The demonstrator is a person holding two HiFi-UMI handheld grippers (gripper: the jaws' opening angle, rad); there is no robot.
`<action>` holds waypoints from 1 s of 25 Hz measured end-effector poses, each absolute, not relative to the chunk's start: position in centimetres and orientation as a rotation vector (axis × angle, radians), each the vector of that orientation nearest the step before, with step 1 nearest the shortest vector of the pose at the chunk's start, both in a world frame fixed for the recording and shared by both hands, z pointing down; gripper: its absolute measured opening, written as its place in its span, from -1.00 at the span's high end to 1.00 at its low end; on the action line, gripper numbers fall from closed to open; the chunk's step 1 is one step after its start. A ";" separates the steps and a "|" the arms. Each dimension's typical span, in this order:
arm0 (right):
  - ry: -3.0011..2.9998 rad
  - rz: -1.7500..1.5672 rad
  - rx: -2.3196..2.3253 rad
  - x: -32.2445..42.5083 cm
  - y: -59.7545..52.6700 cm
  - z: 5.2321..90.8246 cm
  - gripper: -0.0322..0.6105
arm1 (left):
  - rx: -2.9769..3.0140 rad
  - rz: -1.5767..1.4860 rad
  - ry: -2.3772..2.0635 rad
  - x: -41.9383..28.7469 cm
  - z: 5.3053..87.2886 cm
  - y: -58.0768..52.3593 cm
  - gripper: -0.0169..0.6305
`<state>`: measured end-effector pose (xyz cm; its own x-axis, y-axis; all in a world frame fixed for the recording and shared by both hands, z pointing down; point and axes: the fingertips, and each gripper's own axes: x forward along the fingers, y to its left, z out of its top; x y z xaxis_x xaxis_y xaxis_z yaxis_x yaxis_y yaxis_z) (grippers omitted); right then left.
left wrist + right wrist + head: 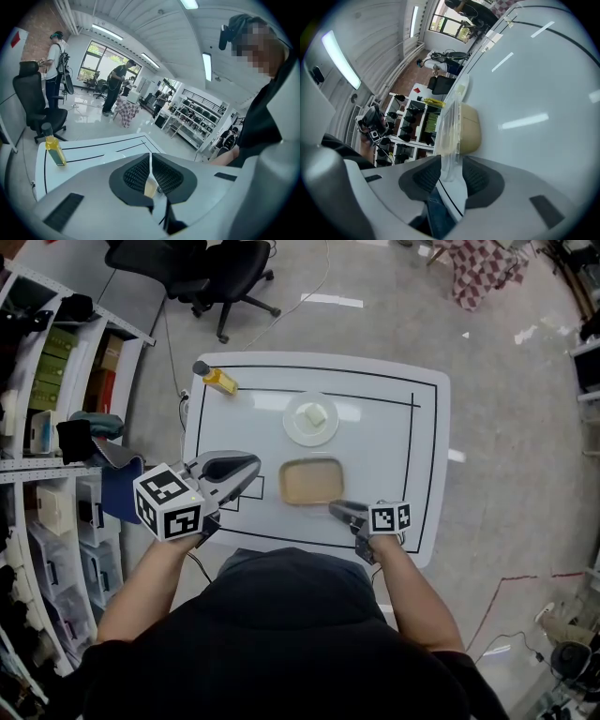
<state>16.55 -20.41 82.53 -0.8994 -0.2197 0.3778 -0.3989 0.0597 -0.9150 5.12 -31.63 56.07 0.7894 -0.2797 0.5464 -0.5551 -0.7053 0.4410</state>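
Observation:
A shallow clear plastic tray (311, 481) with a tan inside lies at the middle of the white table (384, 427). My right gripper (349, 512) is at the tray's near right corner. In the right gripper view the gripper (451, 176) is shut on the tray's clear rim (451, 131), with the tan tray body (469, 129) just beyond. My left gripper (246, 470) hovers left of the tray. Its jaws (150, 176) are shut with nothing between them. A white plate (298, 427) with a pale cube (315, 415) sits behind the tray.
A yellow bottle with a dark cap (217, 380) (55, 150) stands at the table's far left corner. Black lines border the tabletop. Shelves (56, 381) line the left side, and an office chair (220, 268) stands beyond the table. People (115, 86) stand far off.

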 end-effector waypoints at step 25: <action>-2.174 1.991 0.666 16.0 -19.9 81.8 0.67 | 2.363 0.570 -0.580 3.9 56.9 -30.7 0.85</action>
<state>15.99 -19.89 81.84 -0.8961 -0.2375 0.3751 -0.3945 0.0383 -0.9181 3.89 -30.70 56.86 0.8095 -0.2581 0.5274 -0.5317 -0.7033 0.4718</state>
